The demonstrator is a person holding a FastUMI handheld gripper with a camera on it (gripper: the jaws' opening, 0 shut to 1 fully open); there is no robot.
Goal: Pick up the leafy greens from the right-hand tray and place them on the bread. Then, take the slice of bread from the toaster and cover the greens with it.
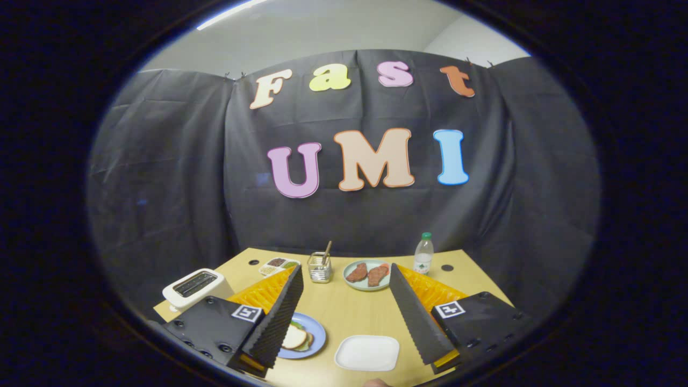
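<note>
My gripper [345, 267] is open and held high above the wooden table [349, 312], with nothing between its fingers. Beside the left finger [279, 317] sits a blue plate [318, 332]. On it lies a slice of bread [294, 337], with leafy greens [297, 325] peeking out from under its edges. A white toaster [193, 287] stands to the left beyond that finger, its slots dark. Between the fingers and close to me lies a white rectangular tray [367, 352] showing only its plain surface.
Farther back stand a pale green plate [348, 284] holding two brown meat pieces, a metal mesh cup [320, 267] with a stick in it, a small compartment tray [278, 265] and a green-capped water bottle [423, 253]. Black cloth walls the far side.
</note>
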